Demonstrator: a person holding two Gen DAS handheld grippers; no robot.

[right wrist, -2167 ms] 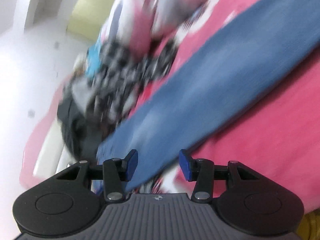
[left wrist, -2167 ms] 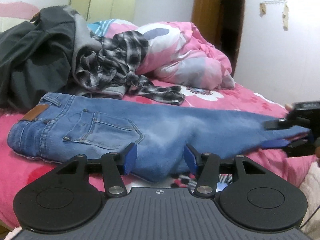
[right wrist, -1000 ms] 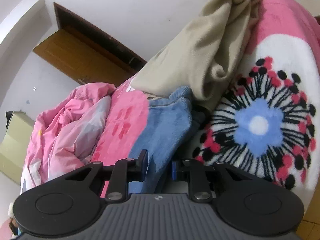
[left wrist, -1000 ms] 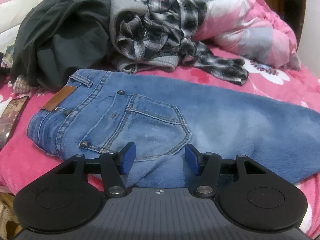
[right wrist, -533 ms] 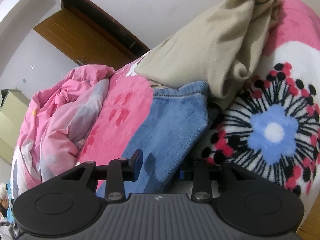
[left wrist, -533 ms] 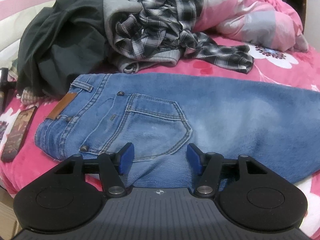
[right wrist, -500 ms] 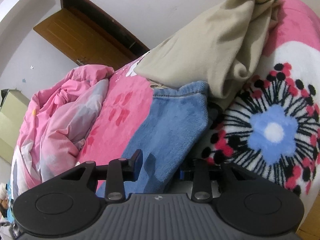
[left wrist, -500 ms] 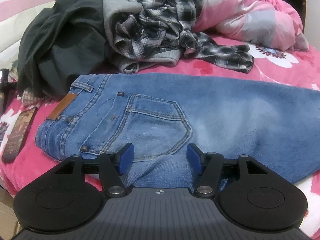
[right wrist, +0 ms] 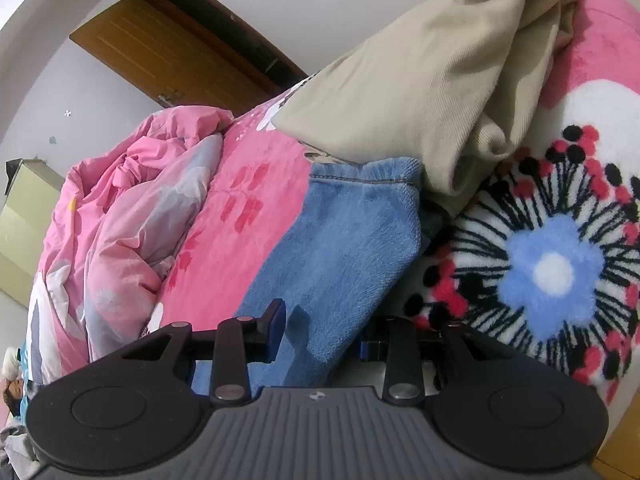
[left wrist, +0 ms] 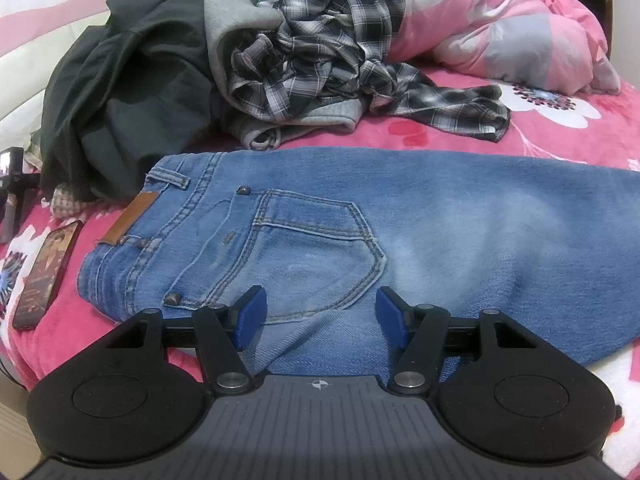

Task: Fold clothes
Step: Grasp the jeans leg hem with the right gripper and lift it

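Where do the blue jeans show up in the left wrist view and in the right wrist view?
Left wrist: the jeans lie across the middle, waistband and back pocket at left.
Right wrist: only a leg and its hem, centre, running down between the tool's fingers.
Shared landmark: the crumpled pink quilt.

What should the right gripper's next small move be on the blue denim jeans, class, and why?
Probably close the right gripper firmly on the blue denim jeans. Its jaws have just been opening, and the leg lies loosely between them near the hem, beside a beige cloth garment. Without a firm hold, that end likely cannot be lifted and carried over toward the waistband for the fold.
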